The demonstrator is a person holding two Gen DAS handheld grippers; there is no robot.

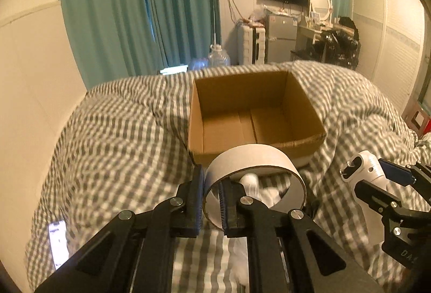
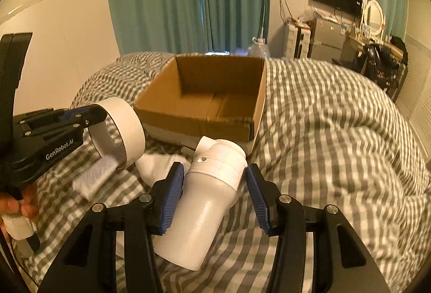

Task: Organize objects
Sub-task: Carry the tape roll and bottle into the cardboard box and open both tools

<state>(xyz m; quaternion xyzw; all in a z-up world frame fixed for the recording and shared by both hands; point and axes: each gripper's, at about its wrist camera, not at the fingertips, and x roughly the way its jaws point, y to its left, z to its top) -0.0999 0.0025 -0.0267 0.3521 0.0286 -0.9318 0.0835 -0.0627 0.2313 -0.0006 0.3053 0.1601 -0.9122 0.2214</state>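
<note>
The white tape ring hangs above the bed's checked duvet, pinched through its wall by the left tongs, one pad inside the ring and one outside, jaws clamped tight on it. Beside it, toward the bed's right edge, the white bottle (a flip-cap flask, tilted with its lid away from the camera) sits between the blue pads of the right tongs, which grip it at a middling width. Past both, in the middle of the bed, the open cardboard box stands on the duvet with nothing visible inside. White cloths lie on the duvet under the tongs. A lit phone rests near the bed's left edge.
</note>
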